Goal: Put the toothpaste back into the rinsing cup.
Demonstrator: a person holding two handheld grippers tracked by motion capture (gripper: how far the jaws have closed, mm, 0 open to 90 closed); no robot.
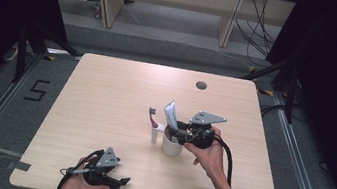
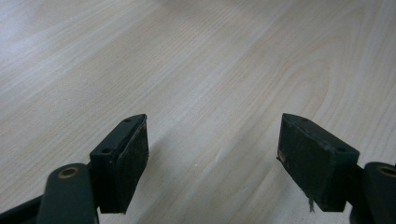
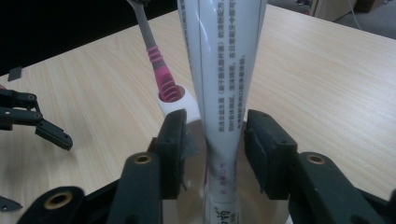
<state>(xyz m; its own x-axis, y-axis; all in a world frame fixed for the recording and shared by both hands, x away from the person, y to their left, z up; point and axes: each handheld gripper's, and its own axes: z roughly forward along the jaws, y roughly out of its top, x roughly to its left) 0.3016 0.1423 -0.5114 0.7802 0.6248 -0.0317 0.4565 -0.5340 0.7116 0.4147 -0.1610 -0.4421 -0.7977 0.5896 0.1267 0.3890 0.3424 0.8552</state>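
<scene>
The desk (image 1: 105, 95) carries a white cup (image 1: 172, 145) right of its middle, toward the near edge. My right gripper (image 3: 212, 140) straddles the toothpaste tube (image 3: 219, 70) standing in it, jaws released, gaps either side. A toothbrush (image 3: 159, 70) stands beside it. My left gripper (image 2: 212, 158) hovers spread, empty, at the near-left edge.

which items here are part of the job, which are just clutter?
In the job:
- white toothpaste tube, standing in the cup between the right gripper jaws
- white ceramic cup
- pink-and-grey toothbrush in the cup's side holder

Lying about:
- left gripper, idle over bare wooden table
</scene>
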